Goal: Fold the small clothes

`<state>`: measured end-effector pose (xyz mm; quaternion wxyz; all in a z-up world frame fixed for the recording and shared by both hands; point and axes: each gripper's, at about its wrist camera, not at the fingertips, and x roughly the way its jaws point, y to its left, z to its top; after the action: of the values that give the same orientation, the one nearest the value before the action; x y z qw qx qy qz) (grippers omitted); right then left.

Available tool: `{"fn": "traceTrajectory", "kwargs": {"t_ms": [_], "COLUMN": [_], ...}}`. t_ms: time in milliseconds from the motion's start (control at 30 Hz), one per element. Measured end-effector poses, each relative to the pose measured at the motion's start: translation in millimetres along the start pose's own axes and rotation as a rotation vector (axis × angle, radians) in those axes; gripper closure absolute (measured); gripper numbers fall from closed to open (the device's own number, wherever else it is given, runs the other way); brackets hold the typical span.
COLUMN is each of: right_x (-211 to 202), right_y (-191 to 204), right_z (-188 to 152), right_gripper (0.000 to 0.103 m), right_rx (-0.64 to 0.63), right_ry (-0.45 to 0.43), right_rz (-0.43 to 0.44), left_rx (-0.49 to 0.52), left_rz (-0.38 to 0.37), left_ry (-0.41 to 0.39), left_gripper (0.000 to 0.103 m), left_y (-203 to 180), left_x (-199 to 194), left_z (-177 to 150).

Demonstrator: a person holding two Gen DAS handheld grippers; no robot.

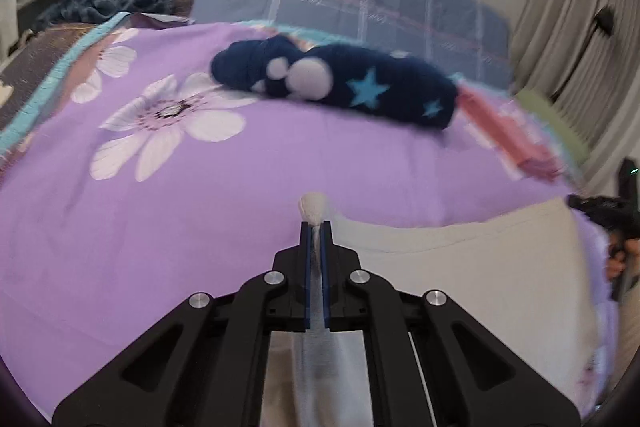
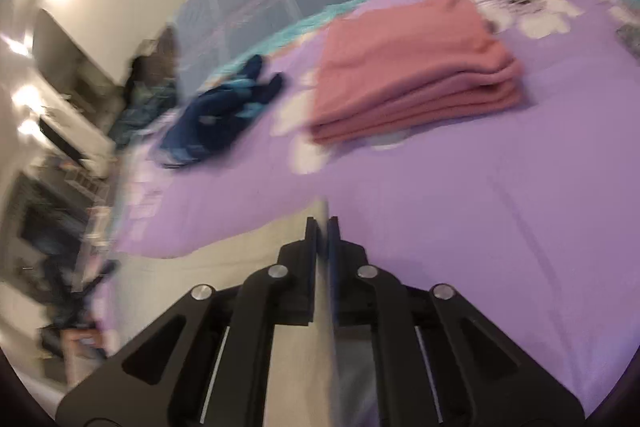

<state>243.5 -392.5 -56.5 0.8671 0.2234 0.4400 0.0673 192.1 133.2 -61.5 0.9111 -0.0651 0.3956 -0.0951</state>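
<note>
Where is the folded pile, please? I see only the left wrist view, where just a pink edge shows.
Observer: The pink folded stack lies whole on the purple bedsheet, beyond the right claw.
Operator: Is that claw gripping anything?
Observer: Yes, it is shut on the cream garment, at its edge.
Operator: Is the navy piece folded?
Observer: No, the navy garment lies crumpled, left of the stack.

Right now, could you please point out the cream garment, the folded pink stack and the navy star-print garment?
cream garment point(image 1: 460, 259), left wrist view, flat middle.
folded pink stack point(image 2: 408, 67), right wrist view, top layer.
navy star-print garment point(image 1: 400, 87), left wrist view, beside the large star.
</note>
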Motion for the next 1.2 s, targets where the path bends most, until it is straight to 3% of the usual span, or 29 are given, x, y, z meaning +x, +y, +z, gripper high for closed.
{"fn": "traceTrajectory", "kwargs": {"t_ms": [33, 100, 167, 233, 400, 533, 700, 900, 933, 967, 1000, 1033, 1200], "right_x": [2.4, -3.7, -18.6, -43.4, -88.3, -109.8, -124.3, -137.6, -138.7, -141.2, -142.8, -144.6, -153.1], "right_y": [-4.9, -7.3, -5.0, -4.5, -20.3, -32.4, -30.4, -21.3, -20.1, -20.0, -20.3, -21.1, -29.4], "right_z": [-5.4, -20.8, -39.8, -70.5, -139.0, -180.5, -198.9, -214.5, -217.0, -220.9, -223.4, -226.4, -234.2], "right_gripper": [0.08, 0.076, 0.071, 0.065, 0.06, 0.059, 0.057, 0.055, 0.054, 0.054, 0.053, 0.052, 0.052], "right_rx": [0.027, 0.039, -0.013, -0.077, -0.072, -0.014, 0.002, -0.016, -0.019, -0.019, -0.017, -0.014, 0.019], "right_ry": [0.023, 0.032, 0.018, 0.0, -0.007, 0.016, 0.023, 0.018, 0.018, 0.018, 0.017, 0.015, 0.0], "right_rz": [0.015, 0.055, 0.053, 0.036, 0.026, 0.026, 0.039, 0.064, 0.065, 0.067, 0.068, 0.07, 0.063], "left_rx": [0.0, -0.021, -0.049, -0.042, -0.027, 0.01, 0.084, 0.209, 0.223, 0.236, 0.251, 0.264, 0.287], "left_rz": [0.032, 0.063, 0.046, 0.035, -0.013, -0.073, -0.175, -0.135, -0.115, -0.093, -0.065, -0.034, 0.067], "left_ry": [0.028, 0.063, 0.052, 0.016, -0.017, 0.035, 0.084, 0.105, 0.099, 0.09, 0.077, 0.068, -0.011], "left_gripper": [0.097, 0.091, 0.074, 0.066, 0.061, 0.06, 0.06, 0.06, 0.061, 0.07, 0.081, 0.1, 0.1], "left_y": [1.5, 7.9, 16.7, 22.0, 26.6, 17.1, -9.2, -37.6, -38.8, -39.8, -41.1, -39.9, -26.7], "left_x": [7.0, 9.7, -7.7, -37.1, -105.4, -142.8, -159.0, -152.6, -150.2, -150.2, -149.4, -148.0, -176.5], "left_z": [-3.1, -11.0, -25.2, -42.1, -96.8, -147.2, -185.3, -212.0, -212.8, -214.3, -214.1, -212.1, -198.3]}}
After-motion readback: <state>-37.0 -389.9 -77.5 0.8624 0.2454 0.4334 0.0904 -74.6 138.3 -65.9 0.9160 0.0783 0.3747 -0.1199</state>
